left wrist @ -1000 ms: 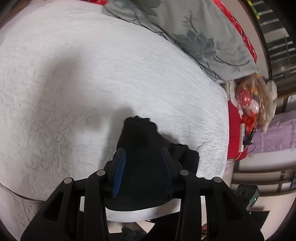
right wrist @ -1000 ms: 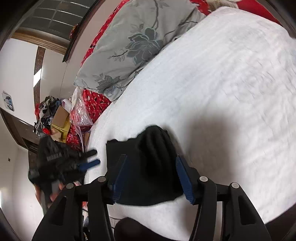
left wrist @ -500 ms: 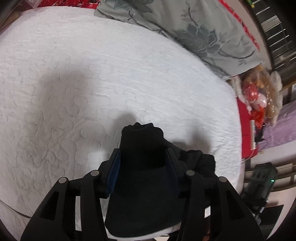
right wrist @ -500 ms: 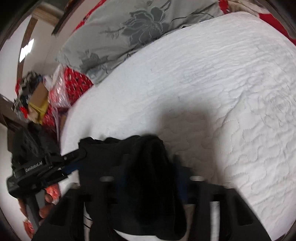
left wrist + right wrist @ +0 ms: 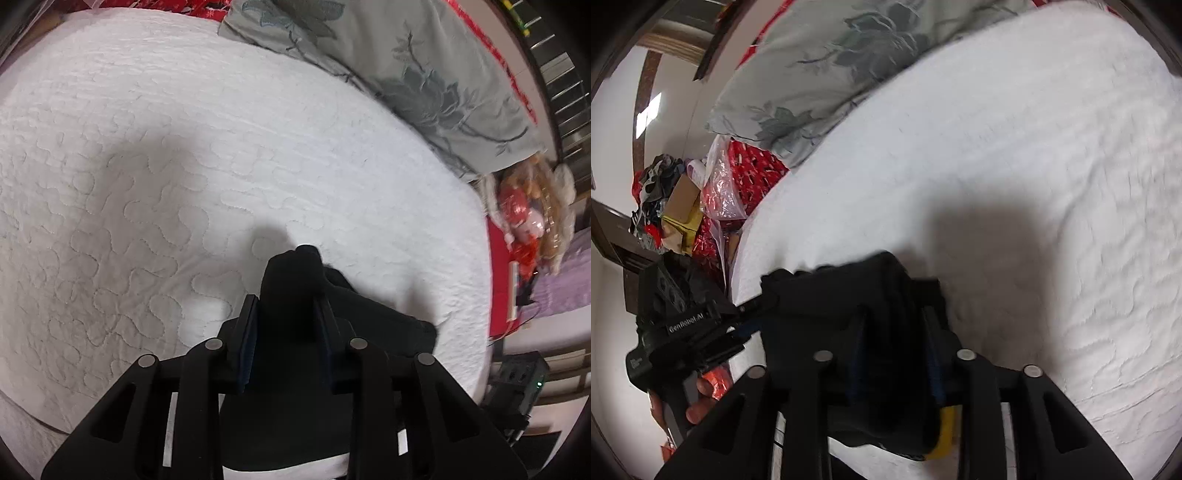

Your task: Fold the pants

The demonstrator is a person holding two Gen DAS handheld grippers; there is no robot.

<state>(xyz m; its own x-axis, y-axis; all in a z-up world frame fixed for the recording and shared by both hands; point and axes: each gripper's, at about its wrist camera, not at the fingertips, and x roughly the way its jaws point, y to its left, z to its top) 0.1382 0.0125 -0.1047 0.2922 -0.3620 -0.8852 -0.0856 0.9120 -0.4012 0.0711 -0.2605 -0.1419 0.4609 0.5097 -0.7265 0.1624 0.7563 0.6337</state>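
Left tongs [image 5: 286, 332]: jaws closing, a raised fold of the black pants [image 5: 295, 280] between the blue pads and apparently pinched. Right tongs [image 5: 897, 343]: jaws opening, black cloth bunched between them; whether the pads press on it cannot be told, as the view is blurred.

Pants: a dark heap at the near edge of the bed [image 5: 184, 166], on the white quilted cover, one part hanging over that edge.

Risks, judged: the loosening right side may drop its fold, so the bundle sags or slides off the near edge; an uneven pinch could skew the crease.

Obscured: waistband, legs and hems are indistinguishable in the black mass; the pants' lower portion is hidden behind the tongs.
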